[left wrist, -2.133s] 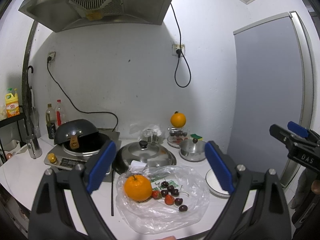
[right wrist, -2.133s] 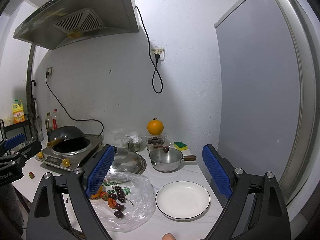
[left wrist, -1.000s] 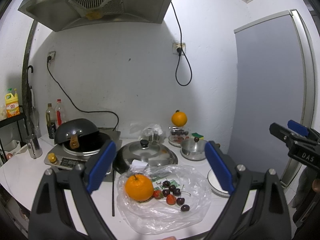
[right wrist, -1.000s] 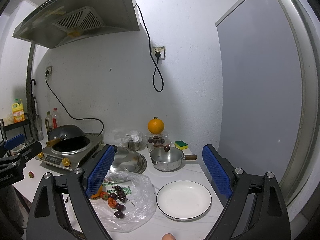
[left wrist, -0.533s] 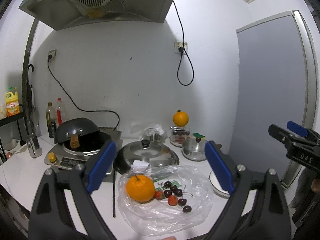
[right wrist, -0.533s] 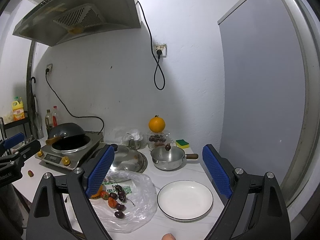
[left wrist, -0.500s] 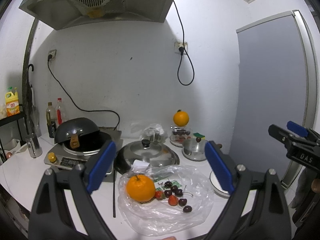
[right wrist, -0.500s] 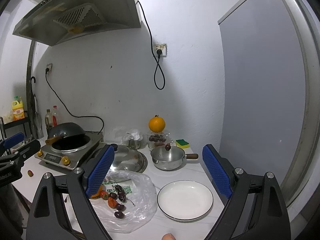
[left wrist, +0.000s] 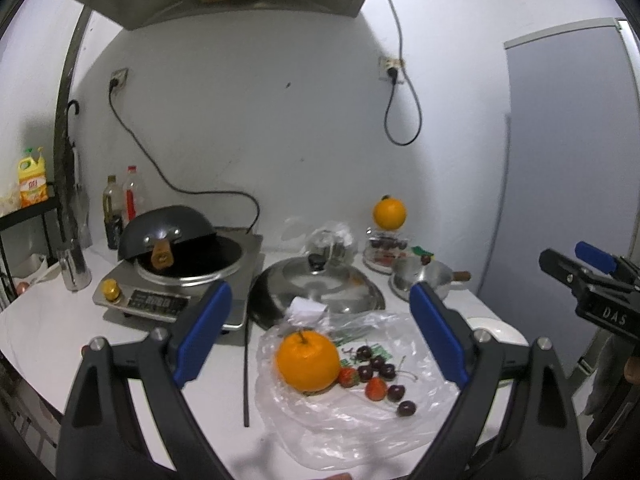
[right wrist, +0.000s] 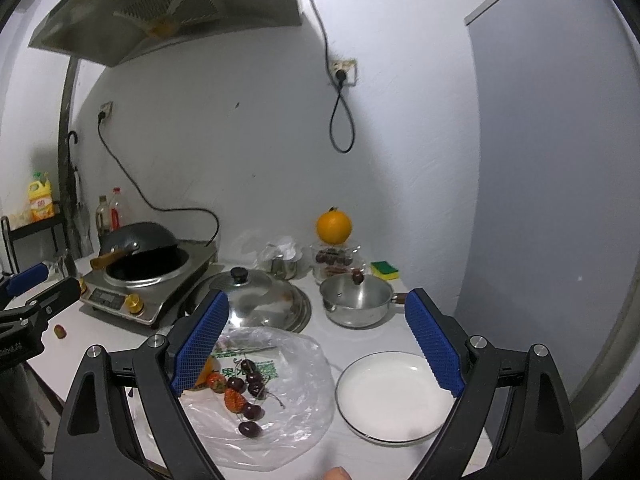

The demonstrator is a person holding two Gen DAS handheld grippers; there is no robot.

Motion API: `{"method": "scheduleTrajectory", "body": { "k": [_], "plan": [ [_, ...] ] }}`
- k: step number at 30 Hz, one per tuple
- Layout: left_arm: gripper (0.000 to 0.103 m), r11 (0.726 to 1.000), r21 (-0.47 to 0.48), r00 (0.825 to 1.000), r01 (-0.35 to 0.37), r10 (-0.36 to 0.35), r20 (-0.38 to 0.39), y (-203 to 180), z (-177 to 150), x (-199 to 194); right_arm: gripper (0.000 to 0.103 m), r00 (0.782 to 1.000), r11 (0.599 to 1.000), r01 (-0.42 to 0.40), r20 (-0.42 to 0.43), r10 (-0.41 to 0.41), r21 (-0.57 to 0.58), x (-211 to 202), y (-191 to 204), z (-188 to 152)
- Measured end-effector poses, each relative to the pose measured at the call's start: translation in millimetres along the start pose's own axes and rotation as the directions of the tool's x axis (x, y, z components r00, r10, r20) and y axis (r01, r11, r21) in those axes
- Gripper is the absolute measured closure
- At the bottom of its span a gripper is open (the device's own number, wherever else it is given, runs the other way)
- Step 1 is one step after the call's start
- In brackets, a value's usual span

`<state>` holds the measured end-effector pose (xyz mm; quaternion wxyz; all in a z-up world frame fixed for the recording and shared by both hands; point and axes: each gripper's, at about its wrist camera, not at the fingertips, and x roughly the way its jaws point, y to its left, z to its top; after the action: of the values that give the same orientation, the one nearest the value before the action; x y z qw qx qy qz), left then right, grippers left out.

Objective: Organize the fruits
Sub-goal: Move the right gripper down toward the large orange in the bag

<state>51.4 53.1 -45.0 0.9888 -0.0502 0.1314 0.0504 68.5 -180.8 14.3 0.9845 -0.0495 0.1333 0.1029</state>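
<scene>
A clear plastic bag [left wrist: 360, 420] [right wrist: 280, 432] lies flat at the counter's front edge. On it rest an orange [left wrist: 307, 361], two strawberries [left wrist: 376, 389] [right wrist: 235, 400] and several dark cherries [left wrist: 376, 364] [right wrist: 250, 429]. An empty white plate [right wrist: 394, 396] [left wrist: 490, 326] sits right of the bag. My left gripper [left wrist: 320, 336] hangs open above the orange, holding nothing. My right gripper [right wrist: 318, 344] is open and empty above the bag's right side and the plate. Each gripper shows at the edge of the other's view.
Behind the bag lie a steel lid [right wrist: 260, 300], a small saucepan [right wrist: 356, 300] and a glass container [right wrist: 335, 260] topped by a second orange [right wrist: 334, 227]. An induction hob with a black wok [left wrist: 176, 240] stands at the left. A sponge [right wrist: 384, 270] is near the wall.
Both grippers have drifted closer to the counter and tilted slightly down, so the bag and plate sit larger in view. Nothing on the counter has moved.
</scene>
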Motion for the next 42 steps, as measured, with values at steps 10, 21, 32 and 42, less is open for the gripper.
{"method": "scheduleTrajectory", "body": {
  "k": [10,21,32,42],
  "plan": [
    [0.011,0.998,-0.033,0.997,-0.053,0.051,-0.054,33.8,-13.9,27.2,0.011,0.995,0.997,-0.067,-0.072,0.065,-0.027,47.8,31.2,-8.5],
    [0.011,0.992,-0.067,0.986,-0.111,0.102,-0.129,73.2,-33.1,60.4,0.011,0.972,0.985,-0.163,-0.178,0.150,-0.061,99.2,71.9,-29.1],
    [0.011,0.984,-0.090,0.971,-0.153,0.133,-0.198,107.0,-53.9,88.1,0.011,0.945,0.972,-0.225,-0.259,0.201,-0.064,142.1,106.2,-46.9],
    [0.011,0.978,-0.104,0.958,-0.180,0.151,-0.242,133.0,-67.2,102.8,0.011,0.910,0.953,-0.292,-0.327,0.253,-0.076,174.0,141.5,-68.0]
  ]
}}
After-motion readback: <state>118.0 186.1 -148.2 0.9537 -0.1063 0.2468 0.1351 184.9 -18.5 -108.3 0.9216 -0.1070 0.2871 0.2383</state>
